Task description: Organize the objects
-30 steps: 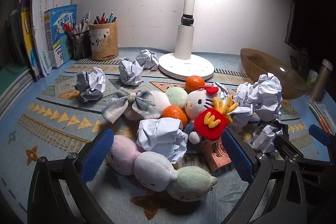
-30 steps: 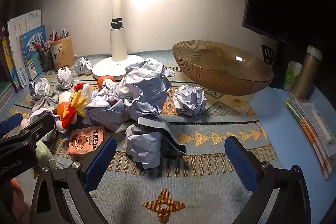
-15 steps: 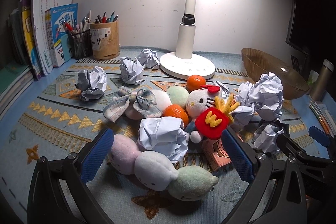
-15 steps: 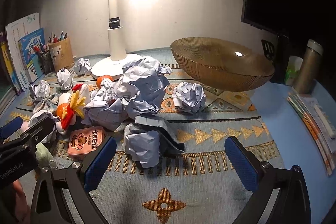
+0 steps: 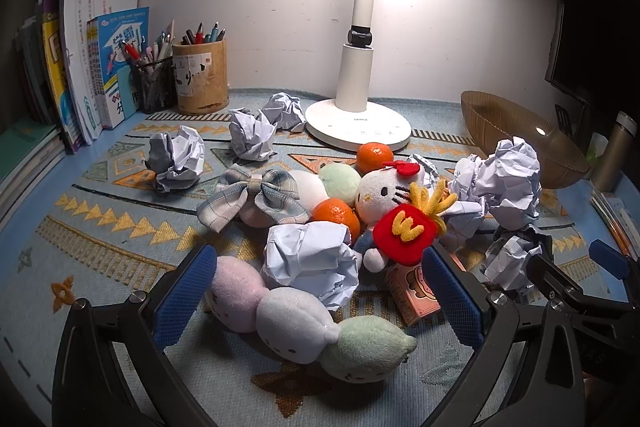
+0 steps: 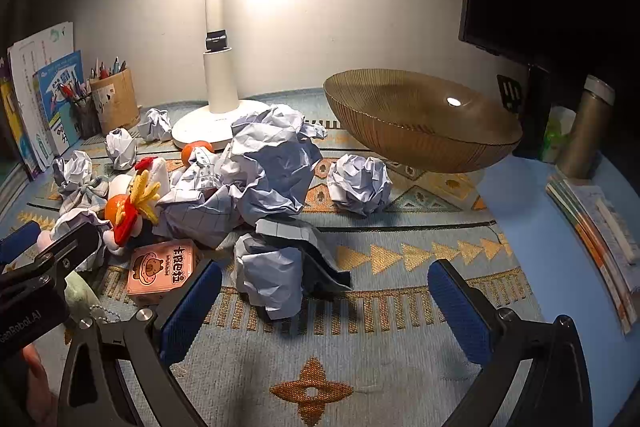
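A heap of clutter lies on the patterned mat [image 5: 100,247]: crumpled paper balls [image 5: 312,259], two oranges [image 5: 335,213], a white cat plush [image 5: 384,191] with a red fries pouch [image 5: 408,233], a plaid bow [image 5: 252,195], a pink-white-green plush string [image 5: 296,315] and a pink box [image 6: 162,269]. My left gripper [image 5: 316,299] is open, its fingers straddling the plush string and a paper ball. My right gripper [image 6: 324,307] is open just in front of a crumpled paper [image 6: 272,275]. A big paper wad [image 6: 268,167] rises behind it.
A white lamp base [image 5: 358,125] stands at the back centre. A brown ribbed bowl [image 6: 420,131] sits at the right, a metal flask [image 6: 584,131] beyond it. Pen holders [image 5: 200,75] and books [image 5: 80,67] line the back left. Papers [image 6: 596,227] lie along the right edge.
Both grippers have drifted slightly, the views shifting a little; the objects on the mat have not moved and both grippers stay open.
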`<state>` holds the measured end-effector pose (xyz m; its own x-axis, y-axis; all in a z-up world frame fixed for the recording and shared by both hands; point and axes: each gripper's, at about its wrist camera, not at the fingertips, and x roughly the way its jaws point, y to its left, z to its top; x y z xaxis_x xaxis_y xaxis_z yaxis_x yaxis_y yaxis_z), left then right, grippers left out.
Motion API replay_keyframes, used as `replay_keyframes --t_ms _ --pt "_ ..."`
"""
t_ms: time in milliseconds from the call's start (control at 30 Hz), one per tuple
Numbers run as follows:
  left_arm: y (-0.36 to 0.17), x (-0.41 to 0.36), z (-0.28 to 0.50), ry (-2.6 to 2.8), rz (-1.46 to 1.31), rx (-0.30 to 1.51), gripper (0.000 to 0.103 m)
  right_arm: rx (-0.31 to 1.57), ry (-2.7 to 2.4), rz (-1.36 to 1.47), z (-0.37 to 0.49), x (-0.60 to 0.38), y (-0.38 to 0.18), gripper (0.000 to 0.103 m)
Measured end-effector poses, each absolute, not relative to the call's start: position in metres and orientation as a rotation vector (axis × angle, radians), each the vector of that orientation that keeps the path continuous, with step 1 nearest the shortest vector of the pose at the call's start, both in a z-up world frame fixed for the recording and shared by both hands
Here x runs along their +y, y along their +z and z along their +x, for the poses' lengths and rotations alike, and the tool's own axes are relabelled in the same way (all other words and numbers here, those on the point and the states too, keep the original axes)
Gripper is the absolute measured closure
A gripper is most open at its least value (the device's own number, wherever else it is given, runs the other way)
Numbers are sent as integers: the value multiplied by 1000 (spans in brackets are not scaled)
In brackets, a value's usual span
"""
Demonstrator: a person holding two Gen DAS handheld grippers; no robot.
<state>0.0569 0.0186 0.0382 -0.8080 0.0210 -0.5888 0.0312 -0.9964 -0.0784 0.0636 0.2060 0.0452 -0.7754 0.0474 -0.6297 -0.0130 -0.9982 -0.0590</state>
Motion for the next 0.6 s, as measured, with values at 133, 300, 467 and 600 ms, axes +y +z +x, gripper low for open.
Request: replay_keyframes --t_ms 133,300,467,600 --pt "38 18 57 -2979 972 132 1 -80 2925 -1044 62 205 45 0" --pt "38 18 57 -2979 972 132 1 -78 2924 -1045 62 206 45 0" --pt "39 18 57 -2981 972 136 1 -79 2924 -1044 62 206 46 0" --pt "39 18 57 -2981 971 134 1 -68 2914 -1042 62 208 45 0"
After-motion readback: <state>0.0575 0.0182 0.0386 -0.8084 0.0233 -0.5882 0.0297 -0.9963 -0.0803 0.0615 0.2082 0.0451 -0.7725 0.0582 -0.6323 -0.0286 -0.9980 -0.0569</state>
